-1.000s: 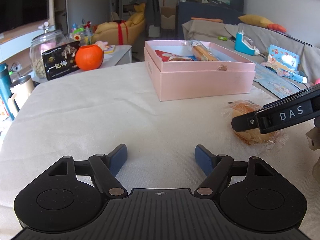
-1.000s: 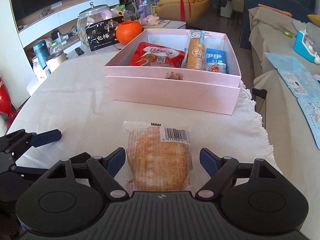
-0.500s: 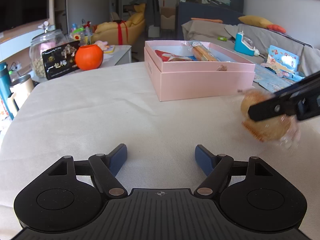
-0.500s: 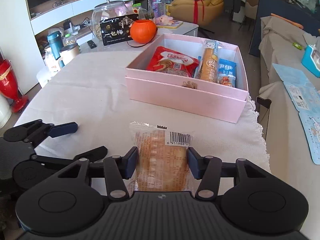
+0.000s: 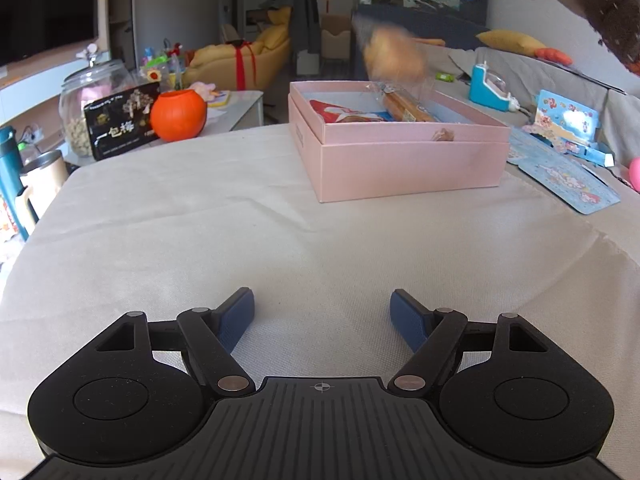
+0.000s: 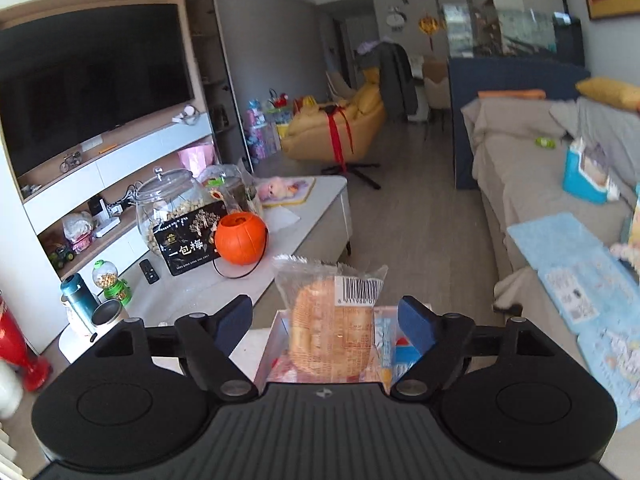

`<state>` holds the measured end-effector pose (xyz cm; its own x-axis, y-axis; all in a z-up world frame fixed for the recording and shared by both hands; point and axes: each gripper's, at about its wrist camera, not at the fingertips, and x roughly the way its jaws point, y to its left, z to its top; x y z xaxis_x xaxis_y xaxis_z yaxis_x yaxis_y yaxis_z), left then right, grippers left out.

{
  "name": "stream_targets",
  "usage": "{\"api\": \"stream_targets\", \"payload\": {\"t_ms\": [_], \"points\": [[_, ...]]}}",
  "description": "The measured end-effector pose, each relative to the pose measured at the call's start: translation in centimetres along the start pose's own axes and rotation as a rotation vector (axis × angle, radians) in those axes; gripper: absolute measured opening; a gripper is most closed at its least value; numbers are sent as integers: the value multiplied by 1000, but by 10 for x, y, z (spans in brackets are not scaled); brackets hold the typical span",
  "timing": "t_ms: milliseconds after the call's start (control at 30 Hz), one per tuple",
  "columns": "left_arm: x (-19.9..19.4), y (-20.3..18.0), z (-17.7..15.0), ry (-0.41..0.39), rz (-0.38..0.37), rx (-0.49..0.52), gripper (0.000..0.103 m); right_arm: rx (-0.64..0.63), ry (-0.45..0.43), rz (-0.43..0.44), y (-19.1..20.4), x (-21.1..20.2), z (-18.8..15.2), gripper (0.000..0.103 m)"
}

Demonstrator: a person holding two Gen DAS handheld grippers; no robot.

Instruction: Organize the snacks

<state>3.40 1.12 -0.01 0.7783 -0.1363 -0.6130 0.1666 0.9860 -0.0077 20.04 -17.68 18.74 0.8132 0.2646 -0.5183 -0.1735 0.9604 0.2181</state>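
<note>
**Right gripper.** The two blue-padded fingers of the right gripper [image 6: 326,310] stand wide apart; its jaws have just been opening. A clear-wrapped round bread bun with a barcode label [image 6: 332,328] sits upright between them, with a visible gap to the pad [image 6: 414,322] on each side. No pad presses on the wrapper. In the left wrist view the same bun [image 5: 394,56] appears blurred in the air.

**Left gripper.** The left gripper [image 5: 322,300] has its fingers spread wide, with nothing between them. It hangs low over the cream fabric table cover [image 5: 240,240], pointing toward the box.

**Surface.** A shallow pink cardboard box [image 5: 408,168] rests open on the table cover. Inside lie a red snack packet [image 5: 340,108] and a long bread stick in clear wrap [image 5: 404,106].

**Room.** Beyond the table, a low white cabinet carries:
- an orange pumpkin-shaped bucket [image 5: 178,114];
- a black packet with white characters [image 5: 120,124];
- a lidded glass jar [image 5: 88,92].

A dark wall-mounted television [image 6: 92,80] hangs on the left, and a grey covered sofa [image 6: 520,152] runs along the right.

**Position of the bun.** The bun is above the pink box, over its right half, and clear of its rim. From the right wrist view, the box interior [image 6: 276,340] shows directly below the bun and the spread fingers.
</note>
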Motion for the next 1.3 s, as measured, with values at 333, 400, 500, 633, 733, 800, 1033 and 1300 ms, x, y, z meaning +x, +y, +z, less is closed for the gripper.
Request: {"api": "stream_targets", "payload": {"t_ms": [333,400,500,633,733,800,1033,1300], "points": [[1,1,1,-3,-6,-9,80,-99,77,-154,-3,-13,-144,81],[-2,4,-1,-8,-4,-24,78,-37,111,-149,-9,-15,-170,81],[-8,8,-5,-14,20,-55,73,-3,151,-135,-13,-21,-201,81],[-15,8,-10,-12,38,-69,73,-38,150,-147,-8,-34,-227,82],[-15,1,-10,-6,64,-38,74,-43,183,-103,-7,-31,-242,87],[-14,1,-10,-5,66,-35,74,-98,167,-133,1,-32,-247,87],[-12,2,-10,-6,71,-33,75,-109,125,-211,3,-28,-255,103],[-10,-1,-10,-3,79,-41,77,-101,120,-207,-1,-26,-252,103]]}}
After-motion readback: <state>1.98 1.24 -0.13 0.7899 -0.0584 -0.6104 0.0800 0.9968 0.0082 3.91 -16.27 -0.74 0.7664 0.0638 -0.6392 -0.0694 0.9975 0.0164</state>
